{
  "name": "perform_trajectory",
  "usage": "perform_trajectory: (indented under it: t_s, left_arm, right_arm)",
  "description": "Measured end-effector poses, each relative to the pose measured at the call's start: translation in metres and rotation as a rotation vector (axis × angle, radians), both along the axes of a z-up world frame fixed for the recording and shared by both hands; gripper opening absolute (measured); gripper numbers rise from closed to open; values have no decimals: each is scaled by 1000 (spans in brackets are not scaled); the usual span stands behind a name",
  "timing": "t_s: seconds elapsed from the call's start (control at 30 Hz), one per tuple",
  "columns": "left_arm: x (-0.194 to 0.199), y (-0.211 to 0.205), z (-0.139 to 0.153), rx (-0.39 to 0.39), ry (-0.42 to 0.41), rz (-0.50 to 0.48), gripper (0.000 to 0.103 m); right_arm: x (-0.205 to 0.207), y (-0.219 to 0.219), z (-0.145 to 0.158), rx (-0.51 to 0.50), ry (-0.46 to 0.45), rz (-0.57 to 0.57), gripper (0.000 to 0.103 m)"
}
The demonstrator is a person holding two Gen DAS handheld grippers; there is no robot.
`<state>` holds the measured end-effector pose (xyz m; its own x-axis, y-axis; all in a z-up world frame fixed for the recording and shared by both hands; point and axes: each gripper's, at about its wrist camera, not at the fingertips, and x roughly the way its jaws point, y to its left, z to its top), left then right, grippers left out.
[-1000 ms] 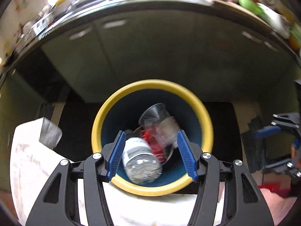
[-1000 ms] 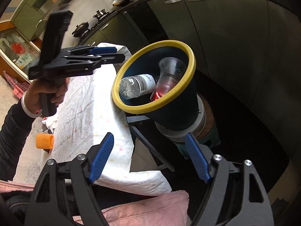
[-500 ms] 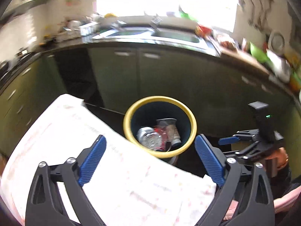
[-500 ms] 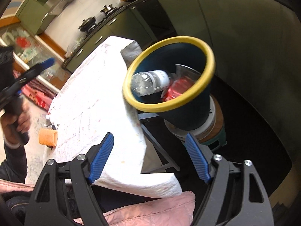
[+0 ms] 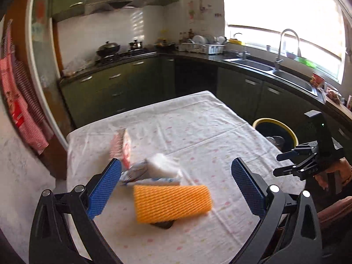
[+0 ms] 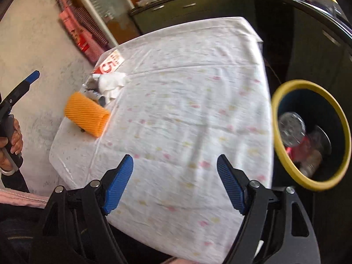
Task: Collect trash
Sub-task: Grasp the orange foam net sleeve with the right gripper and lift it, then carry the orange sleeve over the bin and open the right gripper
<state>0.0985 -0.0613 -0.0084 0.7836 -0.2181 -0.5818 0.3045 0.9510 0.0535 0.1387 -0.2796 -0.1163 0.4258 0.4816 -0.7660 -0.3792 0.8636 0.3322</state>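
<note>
An orange foam net sleeve (image 5: 172,202) (image 6: 87,117) lies on the white tablecloth (image 5: 198,132) (image 6: 187,110), with a crumpled white tissue (image 5: 164,167) (image 6: 111,83), a small wrapper and a red-and-white packet (image 5: 120,146) (image 6: 109,65) just beyond it. My left gripper (image 5: 176,184) hangs wide open over the sleeve, nothing between its fingers. My right gripper (image 6: 175,182) is open and empty over the cloth's near part. The yellow-rimmed dark bin (image 5: 275,129) (image 6: 312,132) stands past the table's right edge and holds a clear bottle (image 6: 291,128), a cup and red trash.
Dark green kitchen cabinets (image 5: 114,88) and a counter with a sink (image 5: 270,68) wrap around behind the table. A red striped cloth (image 5: 17,101) hangs on the left wall. A small dark object peeks from under the orange sleeve.
My left gripper let the clear bottle drop into the bin, opened wide and swung left across the table to the orange sleeve. My right gripper swung left too, from the bin to the cloth.
</note>
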Motion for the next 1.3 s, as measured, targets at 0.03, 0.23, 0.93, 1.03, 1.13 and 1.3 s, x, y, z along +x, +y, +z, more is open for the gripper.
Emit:
perform_trajectory:
  t_s: [0.03, 0.23, 0.93, 1.03, 1.13, 1.3]
  left_arm:
    - [-4, 12, -3, -1, -2, 31, 98]
    - [-18, 72, -24, -27, 22, 137, 98]
    - [-14, 86, -52, -83, 70, 142, 98]
    - [-14, 83, -51, -81, 68, 139, 98]
    - [-15, 81, -50, -78, 65, 136, 98]
    - [-17, 76, -47, -74, 58, 121, 98]
  right_arm:
    - [4, 18, 2, -9, -4, 37, 74]
    - [22, 111, 10, -59, -53, 243, 74]
    - [32, 185, 2, -197, -112, 495, 31]
    - [25, 177, 8, -169, -125, 480, 17]
    - [15, 169, 15, -136, -136, 467, 14]
    - [1, 144, 31, -107, -153, 394, 14]
